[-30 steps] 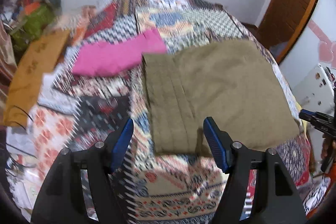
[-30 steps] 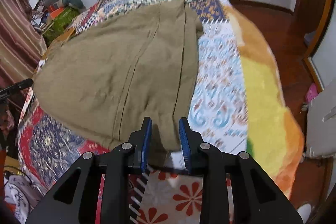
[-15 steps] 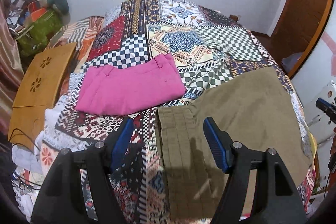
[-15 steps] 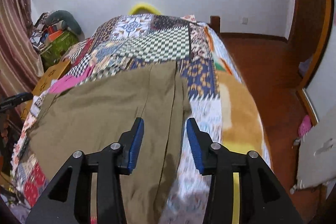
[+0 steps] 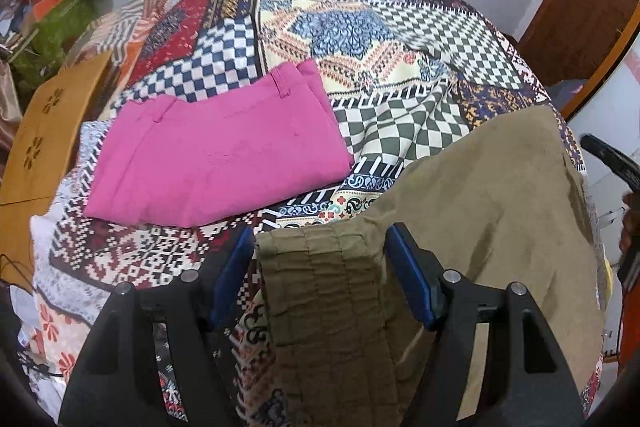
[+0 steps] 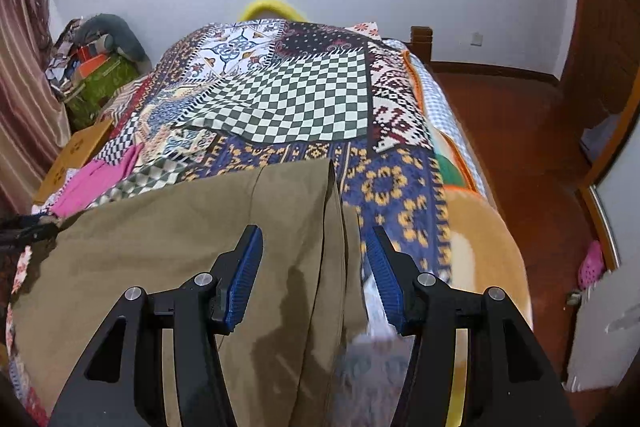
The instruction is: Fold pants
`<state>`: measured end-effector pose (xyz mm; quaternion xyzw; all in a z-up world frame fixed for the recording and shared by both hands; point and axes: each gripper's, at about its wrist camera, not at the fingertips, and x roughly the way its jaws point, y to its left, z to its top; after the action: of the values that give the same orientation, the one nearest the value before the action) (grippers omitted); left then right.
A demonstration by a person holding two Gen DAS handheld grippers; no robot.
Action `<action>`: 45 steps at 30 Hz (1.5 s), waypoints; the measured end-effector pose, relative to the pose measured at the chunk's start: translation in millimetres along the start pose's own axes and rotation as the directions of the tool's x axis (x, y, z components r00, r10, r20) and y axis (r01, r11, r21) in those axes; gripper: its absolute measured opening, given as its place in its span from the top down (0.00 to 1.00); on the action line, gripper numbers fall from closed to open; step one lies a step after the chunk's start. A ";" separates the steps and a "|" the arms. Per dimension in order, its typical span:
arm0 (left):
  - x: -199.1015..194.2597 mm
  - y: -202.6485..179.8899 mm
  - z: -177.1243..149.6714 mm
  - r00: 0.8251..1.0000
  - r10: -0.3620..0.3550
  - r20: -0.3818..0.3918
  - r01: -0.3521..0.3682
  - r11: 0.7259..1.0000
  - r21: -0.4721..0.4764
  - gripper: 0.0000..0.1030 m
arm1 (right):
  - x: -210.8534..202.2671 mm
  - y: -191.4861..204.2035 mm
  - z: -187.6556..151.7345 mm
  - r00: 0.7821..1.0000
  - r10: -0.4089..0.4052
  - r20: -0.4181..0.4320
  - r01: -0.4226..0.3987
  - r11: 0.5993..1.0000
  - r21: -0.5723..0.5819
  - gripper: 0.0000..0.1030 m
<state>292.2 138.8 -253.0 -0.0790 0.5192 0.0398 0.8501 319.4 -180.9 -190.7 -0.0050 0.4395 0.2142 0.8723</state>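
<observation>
Olive pants (image 5: 480, 211) lie folded flat on the patchwork bedspread (image 5: 360, 39). My left gripper (image 5: 320, 231) hangs open over their far left corner, whose stitched edge (image 5: 320, 267) shows between the fingers with no pad pressing it. In the right wrist view the olive pants (image 6: 180, 247) fill the lower left. My right gripper (image 6: 313, 231) stands over their far right edge. Its jaws are opening, and the cloth lies under the gap, not pinched. The right gripper's dark tip (image 5: 612, 159) shows at the left view's right edge.
Folded pink pants (image 5: 216, 155) lie beyond the olive ones to the left. A wooden board (image 5: 44, 131) and piled bags (image 5: 60, 23) stand off the bed's left side. The bed's right edge (image 6: 472, 163) drops to a red floor (image 6: 520, 147).
Both grippers moved up the olive pants from the near edge to the far edge. The right gripper let go of the near corner and opened. The left stayed open.
</observation>
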 end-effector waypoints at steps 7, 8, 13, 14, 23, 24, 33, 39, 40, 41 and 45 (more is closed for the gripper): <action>12.7 11.2 -0.7 0.999 -0.040 -0.010 0.040 0.998 -0.058 0.25 | 45.0 -1.3 18.9 0.998 0.019 -0.058 -0.020 1.000 -0.019 0.51; 14.5 11.5 -1.4 0.999 -0.044 -0.009 0.043 0.997 -0.063 0.25 | 50.9 -0.8 21.0 0.997 0.027 -0.069 -0.029 0.999 -0.021 0.51; 15.0 11.0 -3.4 0.997 -0.073 0.021 0.075 0.995 -0.071 0.35 | 64.6 -1.9 24.2 0.994 0.073 -0.082 -0.075 0.997 -0.013 0.56; 13.4 9.6 -3.4 0.997 -0.066 0.029 0.067 0.996 -0.062 0.36 | 64.8 -1.7 23.1 0.993 0.084 -0.085 -0.085 0.996 -0.016 0.66; 1.8 13.9 -4.1 0.996 -0.047 0.076 0.051 0.997 -0.058 0.47 | 59.7 12.1 24.5 0.999 -0.030 -0.031 0.025 0.986 -0.167 0.94; 1.1 14.5 -4.0 0.996 -0.039 0.079 0.044 0.997 -0.061 0.47 | 59.5 13.9 25.9 0.999 -0.042 -0.024 0.037 0.982 -0.183 0.94; 6.1 16.1 -1.2 0.998 0.008 0.064 -0.005 0.999 -0.042 0.43 | 80.2 29.8 34.7 0.991 -0.128 -0.045 0.113 0.962 -0.251 0.95; -15.0 15.9 0.5 0.997 0.024 0.067 -0.021 0.999 -0.043 0.35 | 72.1 26.2 40.9 0.986 -0.138 -0.088 0.117 0.970 -0.213 0.79; -21.0 15.1 0.2 0.996 0.032 0.080 -0.029 0.999 -0.040 0.35 | 64.8 28.3 42.2 0.989 -0.126 -0.081 0.106 0.971 -0.214 0.71; -29.3 13.2 -0.6 0.994 0.036 0.100 -0.033 0.999 -0.033 0.35 | 58.1 31.6 42.9 0.991 -0.114 -0.071 0.097 0.972 -0.216 0.62; -43.9 1.8 -3.7 0.994 -0.020 0.110 0.020 1.000 -0.005 0.29 | 29.5 59.0 45.5 0.999 -0.009 -0.043 -0.002 0.969 -0.246 0.53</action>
<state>268.6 140.5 -215.8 -0.0844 0.4705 0.0371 0.8776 347.3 -107.5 -174.8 -0.1188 0.4286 0.2654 0.8554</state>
